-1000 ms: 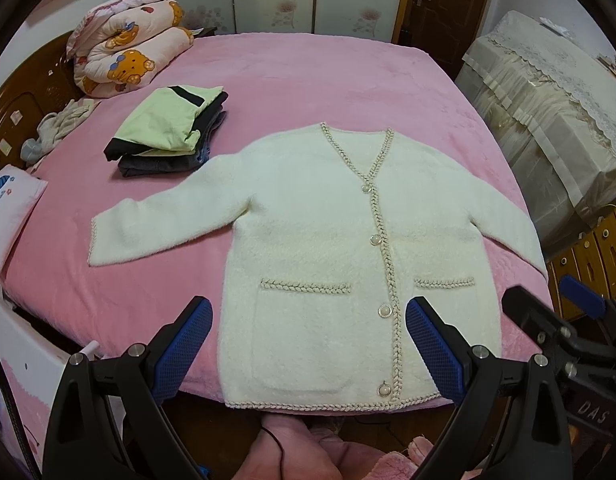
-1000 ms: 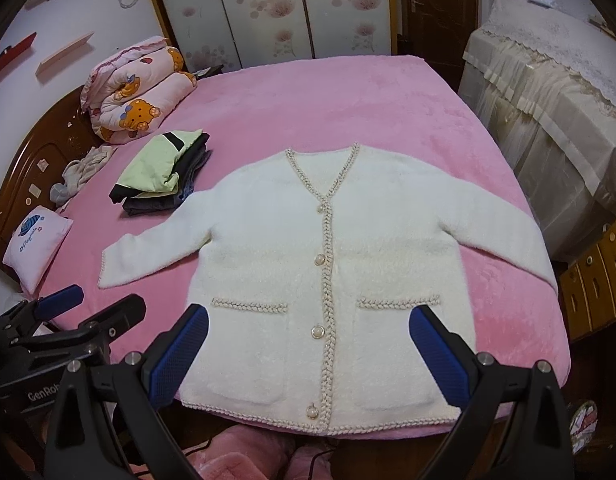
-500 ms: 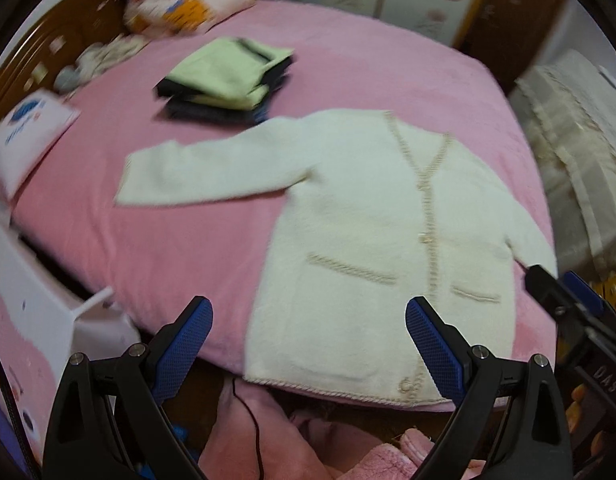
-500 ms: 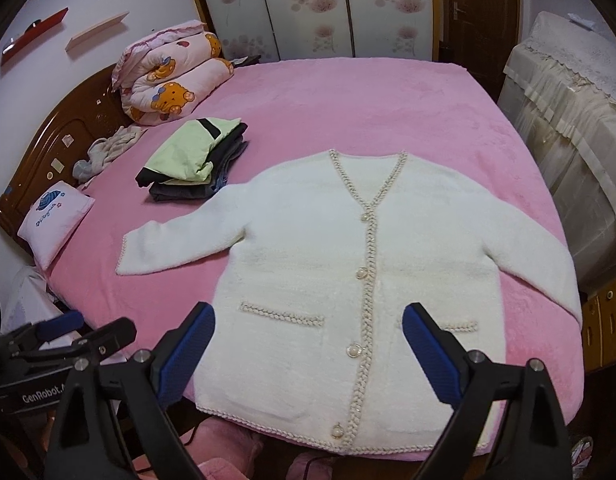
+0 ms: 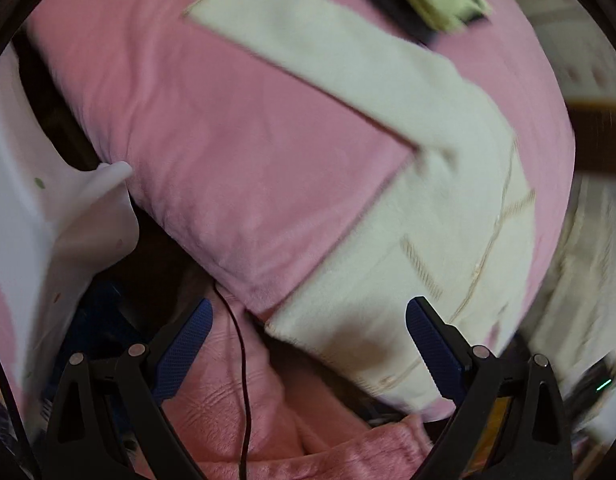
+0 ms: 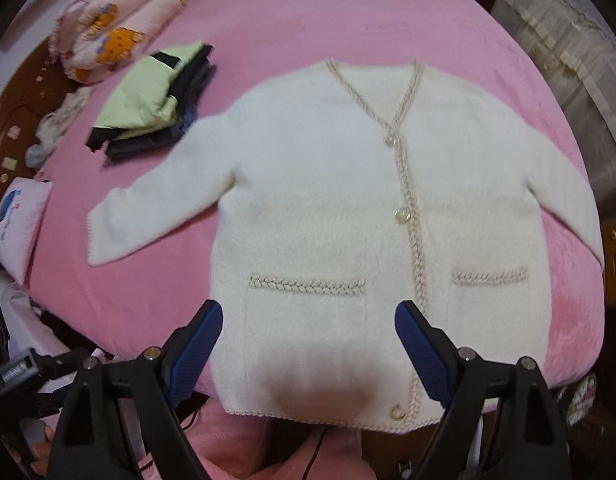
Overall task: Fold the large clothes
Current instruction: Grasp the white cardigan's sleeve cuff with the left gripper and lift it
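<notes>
A cream buttoned cardigan (image 6: 328, 200) lies flat, front up, on the pink bed (image 6: 348, 12), sleeves spread to both sides. My right gripper (image 6: 308, 332) is open and empty, low over the cardigan's left pocket near the hem. My left gripper (image 5: 308, 332) is open and empty at the bed's near left corner, by the cardigan's lower left hem corner (image 5: 292, 328). In the blurred left wrist view the cardigan (image 5: 448, 240) runs up to the right and its left sleeve (image 5: 308, 36) stretches to the upper left.
A stack of folded clothes (image 6: 156, 100) lies beside the left sleeve. A rolled bear-print quilt (image 6: 112, 28) and a small pillow (image 6: 16, 220) sit at the left. A covered cabinet (image 6: 568, 40) stands right of the bed. A white object (image 5: 48, 240) stands left of the bed corner.
My left gripper has swung left and down toward the bed's near left corner, its view tilting and blurring. My right gripper has moved lower and closer over the cardigan's hem. Both stay open.
</notes>
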`<control>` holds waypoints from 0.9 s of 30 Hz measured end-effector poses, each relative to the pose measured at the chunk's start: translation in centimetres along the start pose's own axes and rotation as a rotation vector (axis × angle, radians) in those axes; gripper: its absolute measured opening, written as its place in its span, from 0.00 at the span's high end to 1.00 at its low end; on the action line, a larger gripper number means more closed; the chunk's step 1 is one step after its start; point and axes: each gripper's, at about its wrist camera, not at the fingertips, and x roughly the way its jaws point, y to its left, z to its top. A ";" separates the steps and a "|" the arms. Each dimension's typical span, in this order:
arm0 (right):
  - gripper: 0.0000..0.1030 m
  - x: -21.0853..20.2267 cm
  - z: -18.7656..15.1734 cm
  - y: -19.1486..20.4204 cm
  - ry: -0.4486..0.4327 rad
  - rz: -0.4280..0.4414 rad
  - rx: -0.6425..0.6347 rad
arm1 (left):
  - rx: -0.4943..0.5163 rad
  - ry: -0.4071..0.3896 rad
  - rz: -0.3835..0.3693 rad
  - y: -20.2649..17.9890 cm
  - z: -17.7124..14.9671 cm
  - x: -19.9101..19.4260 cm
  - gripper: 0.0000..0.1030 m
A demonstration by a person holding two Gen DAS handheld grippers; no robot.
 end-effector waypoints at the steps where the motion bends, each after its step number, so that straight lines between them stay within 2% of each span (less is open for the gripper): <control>1: 0.15 0.6 0.2 0.5 0.018 -0.013 0.013 | -0.034 0.005 -0.018 0.7 1.1 0.1 0.06; 5: 0.15 2.5 0.6 3.7 0.060 -0.058 0.030 | -0.127 -0.034 -0.061 5.0 7.6 0.6 0.08; 8: 0.15 3.6 0.7 6.8 0.086 -0.081 -0.003 | -0.134 -0.088 -0.086 7.0 11.6 1.3 0.08; 10: 0.15 4.4 0.5 9.2 0.097 -0.086 -0.048 | -0.126 -0.120 -0.093 7.8 13.9 1.9 0.12; 12: 0.15 5.3 0.1 11.7 0.113 -0.092 -0.102 | -0.139 -0.135 -0.102 8.3 15.8 2.5 0.23; 16: 0.15 6.9 -1.0 15.7 0.147 -0.058 -0.175 | -0.210 -0.155 -0.157 9.6 20.0 4.7 0.34; 18: 0.15 7.7 -1.3 17.4 0.171 -0.055 -0.204 | -0.239 -0.169 -0.161 10.2 21.6 5.6 0.46; 21: 0.15 8.6 -1.8 18.6 0.209 -0.053 -0.209 | -0.290 -0.183 -0.155 10.8 24.0 7.1 0.62; 27: 0.15 9.9 -1.9 17.8 0.253 -0.072 -0.142 | -0.316 -0.176 -0.139 11.0 26.6 9.2 0.62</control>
